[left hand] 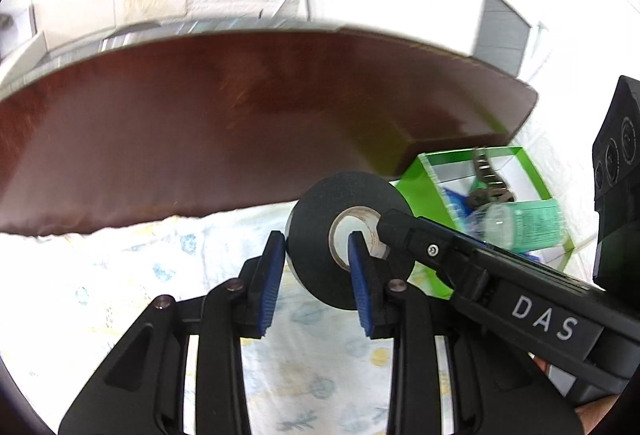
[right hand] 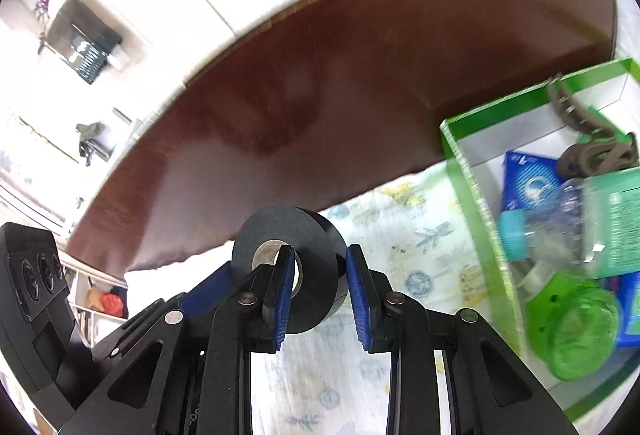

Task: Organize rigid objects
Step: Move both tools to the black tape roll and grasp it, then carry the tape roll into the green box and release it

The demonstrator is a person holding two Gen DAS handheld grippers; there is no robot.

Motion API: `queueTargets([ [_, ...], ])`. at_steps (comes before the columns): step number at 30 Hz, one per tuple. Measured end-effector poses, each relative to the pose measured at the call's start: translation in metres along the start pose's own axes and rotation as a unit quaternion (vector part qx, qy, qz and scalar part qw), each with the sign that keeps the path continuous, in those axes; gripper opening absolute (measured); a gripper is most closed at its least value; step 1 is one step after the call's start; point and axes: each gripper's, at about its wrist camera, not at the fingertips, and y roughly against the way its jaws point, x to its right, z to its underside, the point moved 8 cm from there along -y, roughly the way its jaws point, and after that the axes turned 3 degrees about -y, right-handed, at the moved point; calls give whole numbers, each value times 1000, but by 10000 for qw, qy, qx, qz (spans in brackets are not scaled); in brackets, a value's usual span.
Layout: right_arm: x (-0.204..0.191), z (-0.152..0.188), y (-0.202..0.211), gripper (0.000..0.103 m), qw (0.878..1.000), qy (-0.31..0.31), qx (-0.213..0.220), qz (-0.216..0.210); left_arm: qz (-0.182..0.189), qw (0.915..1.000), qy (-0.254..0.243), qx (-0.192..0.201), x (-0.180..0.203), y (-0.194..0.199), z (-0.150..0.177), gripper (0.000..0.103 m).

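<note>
A roll of black tape [left hand: 320, 203] with a white core hangs above the patterned cloth [left hand: 120, 275], gripped from two sides. My left gripper [left hand: 318, 259] is shut on the roll's wall, one blue pad outside and one inside the core. My right gripper's finger [left hand: 404, 231] reaches into the core from the right. In the right wrist view my right gripper [right hand: 320, 271] is shut on the same tape roll [right hand: 280, 227], its left pad in the hole and its right pad on the outer face. The left gripper's body [right hand: 32, 275] shows at the lower left.
A green-rimmed box [right hand: 476, 195], also in the left wrist view [left hand: 424, 175], lies to the right on the cloth. It holds a clear bottle [right hand: 600, 219], a brown hair claw [right hand: 588, 147], a blue packet [right hand: 528, 179] and a green plastic piece [right hand: 572, 331]. A brown tabletop [left hand: 200, 135] stretches beyond.
</note>
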Motion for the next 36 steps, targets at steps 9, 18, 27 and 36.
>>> queueTargets([
  [9, 42, -21, 67, 30, 9981, -191, 573, -74, 132, 9981, -561, 229, 84, 16, -17, 29],
  [18, 114, -41, 116, 30, 9930, -685, 957, 81, 440, 9920, -1179, 114, 171, 12, -14, 30],
  [27, 192, -32, 130, 30, 9876, -1197, 968, 312, 597, 9862, -1516, -306, 223, -30, 7, 30],
  [36, 216, -56, 133, 30, 9799, -833, 1594, 869, 378, 9855, -1630, -274, 239, -53, -7, 34],
])
